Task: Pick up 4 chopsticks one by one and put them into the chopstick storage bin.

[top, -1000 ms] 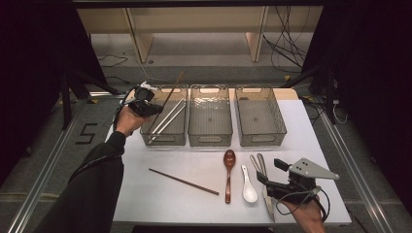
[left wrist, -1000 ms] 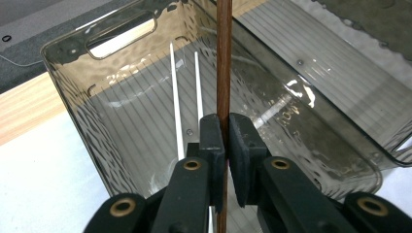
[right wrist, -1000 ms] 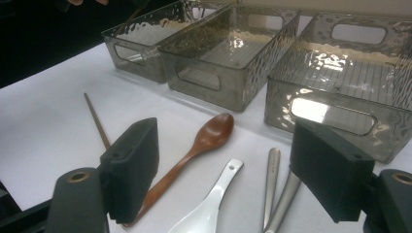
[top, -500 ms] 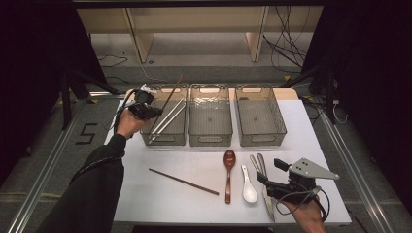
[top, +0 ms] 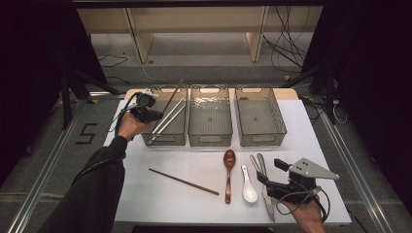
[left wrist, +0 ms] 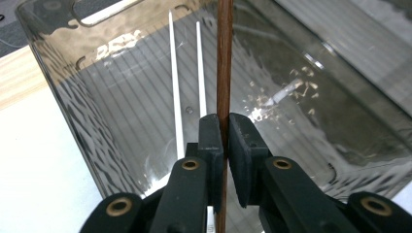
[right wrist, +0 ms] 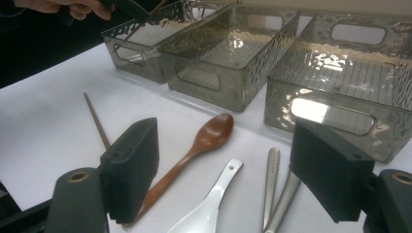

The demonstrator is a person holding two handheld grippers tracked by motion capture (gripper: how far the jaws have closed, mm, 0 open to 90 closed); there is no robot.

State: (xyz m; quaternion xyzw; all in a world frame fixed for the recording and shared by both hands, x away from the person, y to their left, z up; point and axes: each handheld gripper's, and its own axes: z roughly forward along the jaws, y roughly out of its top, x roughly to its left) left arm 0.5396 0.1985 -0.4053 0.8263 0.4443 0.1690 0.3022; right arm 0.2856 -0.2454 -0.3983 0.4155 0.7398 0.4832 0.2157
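In the high view, the left claw (top: pixel 154 114) held a brown chopstick (top: pixel 173 95) tilted over the left bin (top: pixel 165 140). In the left claw's view, its pads pinched the stick (left wrist: pixel 224 63) near one end; light, stiff and smooth, it could pivot. In the right claw's view, the right claw (right wrist: pixel 233 170) gaped empty over spoons (right wrist: pixel 194 148).

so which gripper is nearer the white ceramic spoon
Right. The right gripper hovers open just beside the white ceramic spoon; the left gripper is far off at the leftmost clear plastic bin.
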